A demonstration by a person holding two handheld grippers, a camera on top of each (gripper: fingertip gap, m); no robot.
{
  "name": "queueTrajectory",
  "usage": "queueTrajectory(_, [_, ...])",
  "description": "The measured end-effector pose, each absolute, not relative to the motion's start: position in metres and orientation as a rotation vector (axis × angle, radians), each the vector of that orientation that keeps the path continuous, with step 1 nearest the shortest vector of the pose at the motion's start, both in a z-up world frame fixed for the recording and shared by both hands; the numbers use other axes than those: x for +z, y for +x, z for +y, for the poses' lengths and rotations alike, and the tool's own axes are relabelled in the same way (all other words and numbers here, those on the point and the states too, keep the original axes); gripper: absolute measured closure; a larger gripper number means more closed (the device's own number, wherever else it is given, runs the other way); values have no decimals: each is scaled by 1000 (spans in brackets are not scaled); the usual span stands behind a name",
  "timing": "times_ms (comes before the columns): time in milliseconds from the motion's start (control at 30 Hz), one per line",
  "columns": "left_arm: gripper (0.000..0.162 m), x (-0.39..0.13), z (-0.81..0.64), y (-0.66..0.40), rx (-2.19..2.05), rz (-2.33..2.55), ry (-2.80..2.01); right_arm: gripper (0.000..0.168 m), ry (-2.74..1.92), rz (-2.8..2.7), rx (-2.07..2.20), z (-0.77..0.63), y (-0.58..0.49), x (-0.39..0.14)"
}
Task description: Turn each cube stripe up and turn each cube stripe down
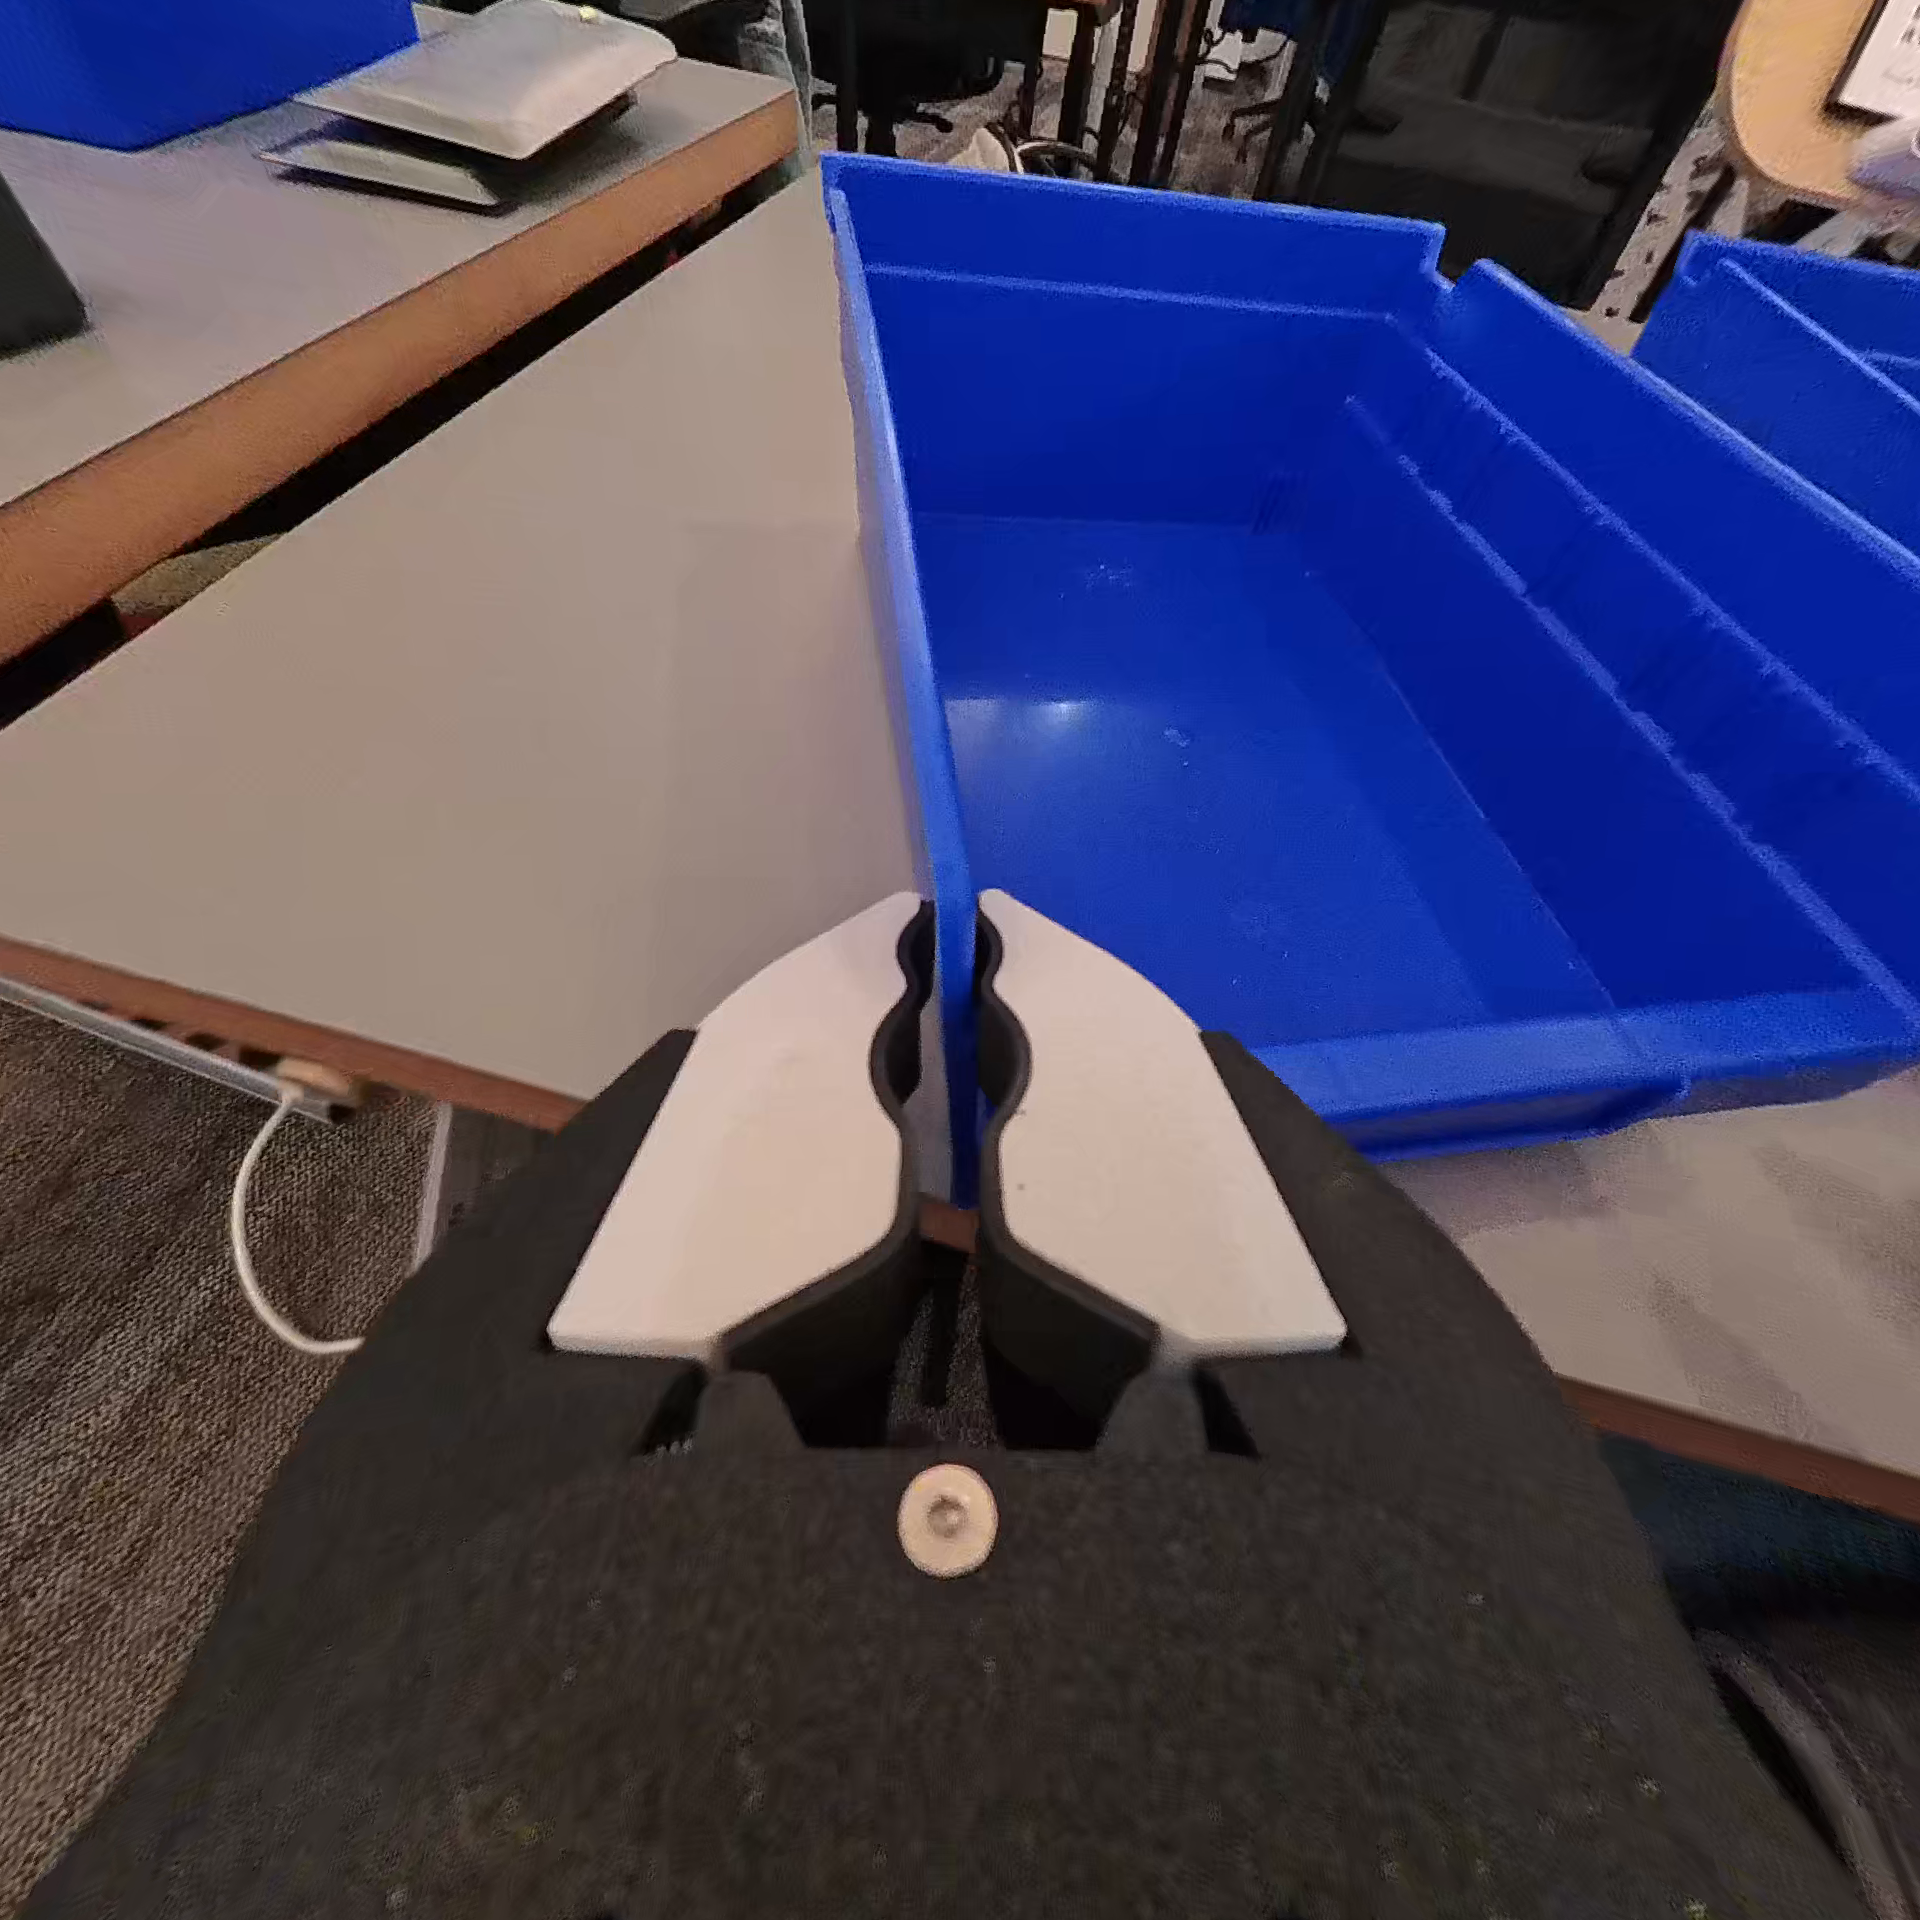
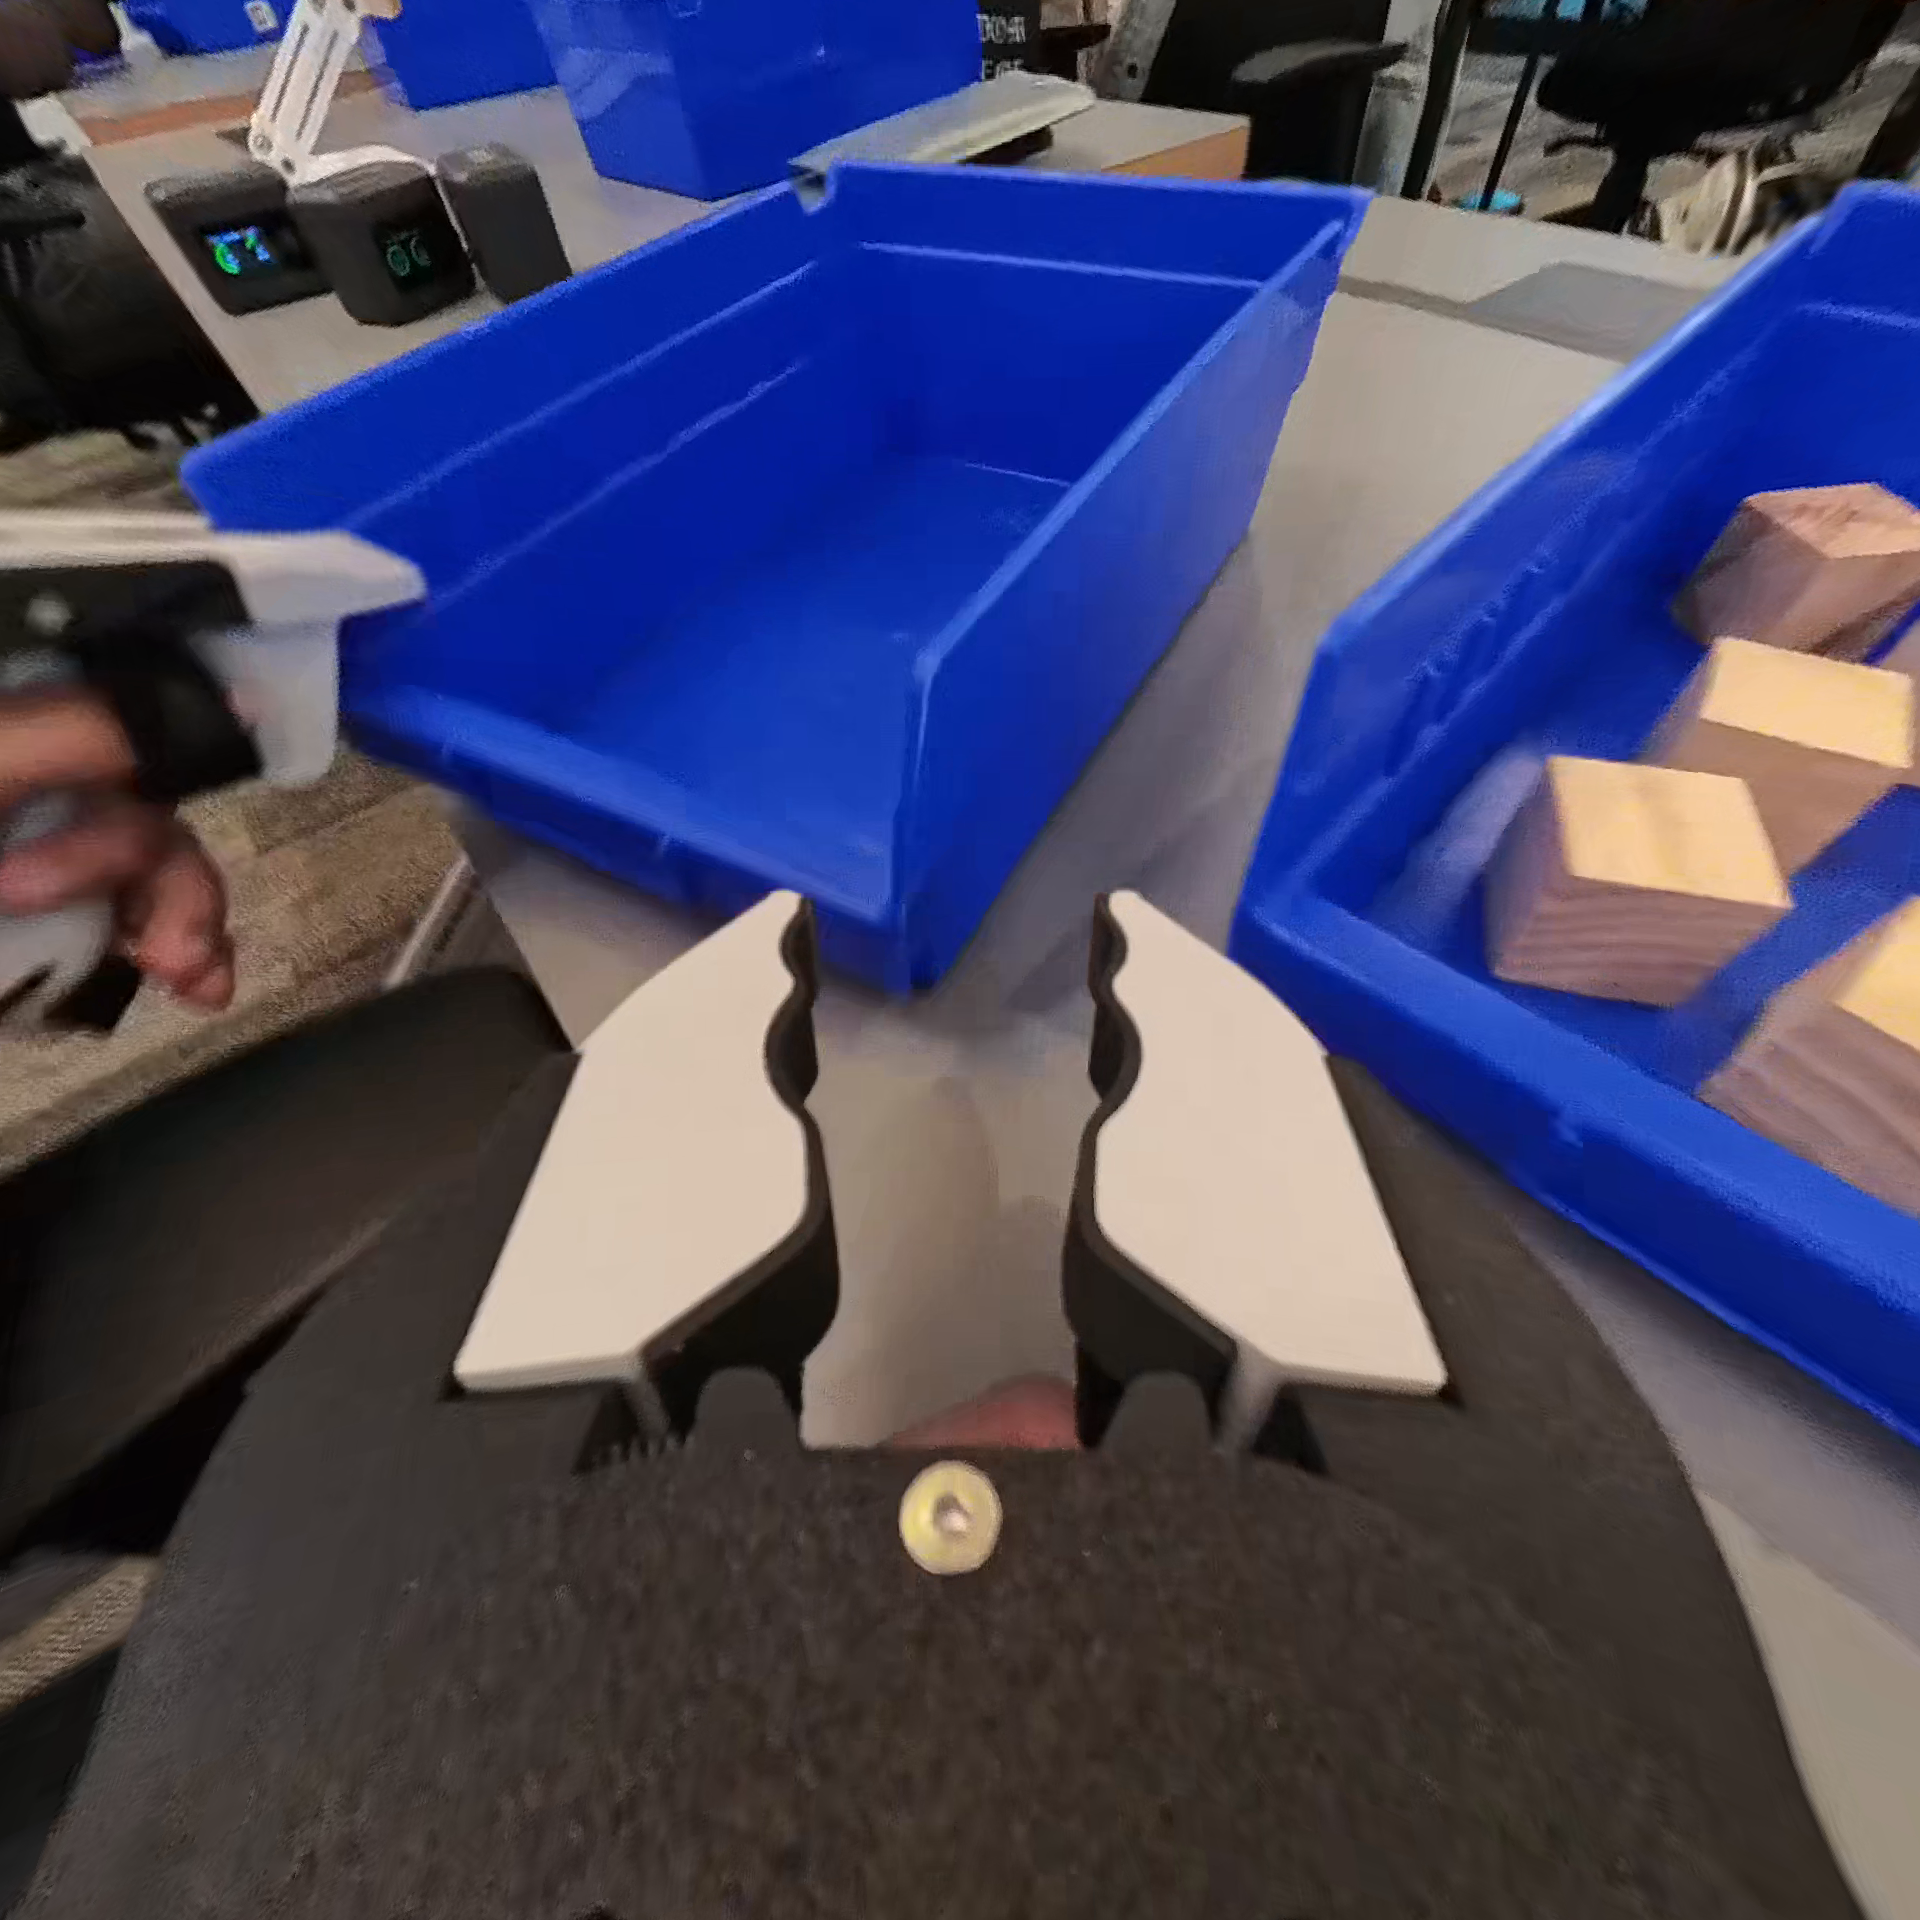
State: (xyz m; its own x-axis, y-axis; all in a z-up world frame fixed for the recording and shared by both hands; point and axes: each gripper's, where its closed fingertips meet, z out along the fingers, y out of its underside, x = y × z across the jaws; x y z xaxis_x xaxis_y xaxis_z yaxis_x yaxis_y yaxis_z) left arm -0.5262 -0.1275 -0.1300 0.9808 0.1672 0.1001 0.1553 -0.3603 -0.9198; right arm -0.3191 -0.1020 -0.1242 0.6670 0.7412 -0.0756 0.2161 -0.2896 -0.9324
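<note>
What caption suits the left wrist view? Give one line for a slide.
Left gripper clamps the side wall of an empty blue bin on a grey table.

The left wrist view looks forward from close behind the left tool (image 1: 958, 1039), right at the empty bin's (image 1: 1299, 727) left wall. The right wrist view faces the same bin (image 2: 790, 582) from nearer its right corner, above the surface (image 2: 1351, 623), also catching the left tool (image 2: 301, 634).
</note>
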Motion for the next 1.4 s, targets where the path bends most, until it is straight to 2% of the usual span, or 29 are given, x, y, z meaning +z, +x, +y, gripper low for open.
queueTrajectory(133, [158, -129, -145, -523, 17, -216, -1922, 127, -1904, -762, 641, -85, -357, -136])
queueTrajectory(200, [158, -128, -151, -522, 69, -193, -1898, 115, -1948, -745, 706, -81, -372, -138])
queueTrajectory(233, [158, -126, -154, -523, 104, -205, -1883, 120, -1969, -735, 705, -79, -375, -137])
queueTrajectory(267, [158, -123, -158, -525, 128, -225, -1869, 132, -1997, -710, 678, -77, -373, -135])
queueTrajectory(300, [157, -118, -161, -527, 139, -244, -1845, 155, -1987, -664, 639, -73, -368, -128])
queueTrajectory(433, [157, -67, -169, -511, 125, -230, -1700, 162, -1822, -632, 559, -79, -351, -83])
queueTrajectory(567, [157, 12, -155, -466, 131, -100, -1482, 162, -1651, -554, 459, -76, -301, -14])
queueTrajectory(700, [158, 77, -111, -389, 62, 51, -1403, 162, -1534, -409, 322, -64, -213, 53])
queueTrajectory(833, [159, 105, -64, -274, -14, 223, -1393, 162, -1522, -229, 187, -50, -92, 88])
queueTrajectory(967, [158, 84, -16, -142, -120, 385, -1483, 162, -1648, -72, 11, -39, 42, 76])
queueTrajectory(1167, [159, -5, 13, 28, -285, 514, -1709, 163, -1974, 74, -193, -36, 211, -8])
queueTrajectory(1300, [158, -69, 8, 84, -272, 544, -1794, 163, -2076, 68, -139, -33, 270, -72])
queueTrajectory(1400, [157, -93, 3, 100, -233, 570, -1793, 163, -2024, 37, -61, -29, 288, -99])
